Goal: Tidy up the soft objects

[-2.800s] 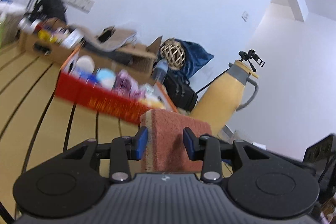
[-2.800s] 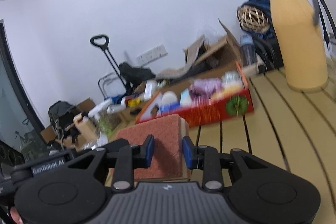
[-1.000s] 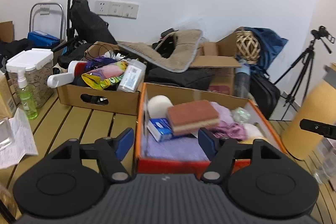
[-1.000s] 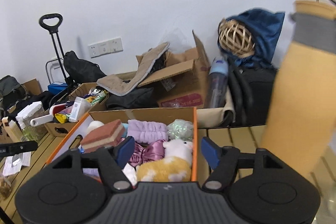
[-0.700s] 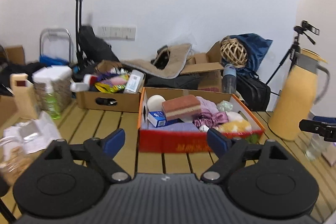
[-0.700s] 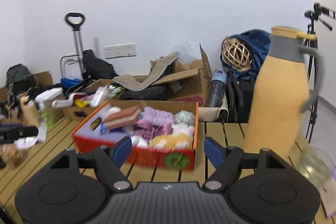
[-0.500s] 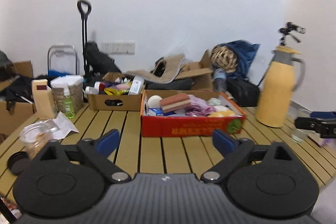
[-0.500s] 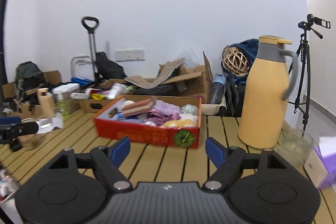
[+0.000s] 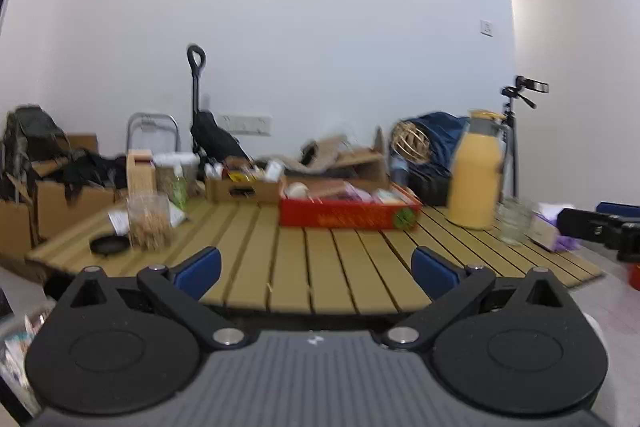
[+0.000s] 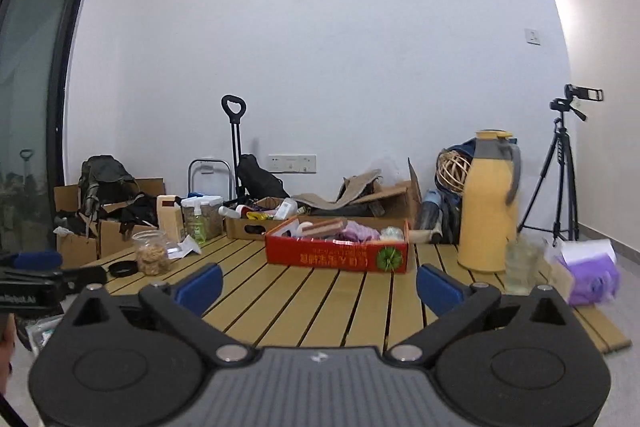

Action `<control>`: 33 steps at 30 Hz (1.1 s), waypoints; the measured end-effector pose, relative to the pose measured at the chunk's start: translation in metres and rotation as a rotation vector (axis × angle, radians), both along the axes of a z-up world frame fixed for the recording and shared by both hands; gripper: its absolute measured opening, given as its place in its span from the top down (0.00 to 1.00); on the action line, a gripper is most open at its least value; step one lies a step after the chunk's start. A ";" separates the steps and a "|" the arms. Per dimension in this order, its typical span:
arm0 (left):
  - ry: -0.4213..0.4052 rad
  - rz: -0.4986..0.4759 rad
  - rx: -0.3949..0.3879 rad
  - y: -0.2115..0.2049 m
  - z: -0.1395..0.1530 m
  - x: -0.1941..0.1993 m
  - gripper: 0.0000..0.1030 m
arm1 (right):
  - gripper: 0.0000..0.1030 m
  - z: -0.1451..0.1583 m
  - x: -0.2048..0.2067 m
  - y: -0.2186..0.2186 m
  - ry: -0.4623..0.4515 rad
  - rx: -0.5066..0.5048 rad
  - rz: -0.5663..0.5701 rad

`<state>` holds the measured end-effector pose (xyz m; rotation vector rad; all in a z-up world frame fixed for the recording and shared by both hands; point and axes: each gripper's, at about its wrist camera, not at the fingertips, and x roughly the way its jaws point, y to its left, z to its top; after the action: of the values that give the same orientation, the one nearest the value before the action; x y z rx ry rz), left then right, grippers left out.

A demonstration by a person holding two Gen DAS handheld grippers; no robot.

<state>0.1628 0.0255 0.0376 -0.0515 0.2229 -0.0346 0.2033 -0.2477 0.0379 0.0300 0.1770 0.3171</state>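
Observation:
A red cardboard box (image 10: 338,255) stands at the far middle of the slatted wooden table (image 10: 320,299). It holds soft things: a red-brown sponge (image 10: 326,227), a purple cloth (image 10: 362,230) and a white ball. The box also shows in the left wrist view (image 9: 348,215), blurred. My left gripper (image 9: 316,269) is open wide and empty, held off the table's near edge. My right gripper (image 10: 318,285) is open wide and empty, also back from the near edge. Each gripper shows at the edge of the other's view.
A yellow thermos jug (image 10: 488,211) and a glass (image 10: 520,263) stand at the right of the table, with a purple tissue pack (image 10: 588,275). A jar of snacks (image 10: 151,258), a black lid and bottles stand at the left. Cardboard boxes, a trolley and a tripod stand behind.
Both grippers let go of the sponge, which now lies in the red box. Both have opened wide and drawn back from the box to beyond the table's near edge.

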 end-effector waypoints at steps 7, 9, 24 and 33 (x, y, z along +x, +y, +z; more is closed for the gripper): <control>0.021 -0.001 0.031 -0.013 -0.024 -0.061 0.00 | 0.00 -0.032 -0.083 0.018 -0.052 -0.135 -0.069; 0.028 0.000 0.036 -0.014 -0.029 -0.068 0.00 | 0.00 -0.039 -0.093 0.020 -0.038 -0.140 -0.060; 0.004 0.001 0.022 -0.017 -0.026 -0.105 0.00 | 0.00 -0.047 -0.125 0.011 -0.016 -0.033 -0.073; -0.020 -0.012 0.028 -0.018 -0.024 -0.117 0.00 | 0.00 -0.044 -0.135 0.010 -0.030 -0.029 -0.074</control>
<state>0.0455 0.0072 0.0140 -0.0219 0.2035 -0.0440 0.0685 -0.2377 -0.0059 0.0031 0.1500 0.2408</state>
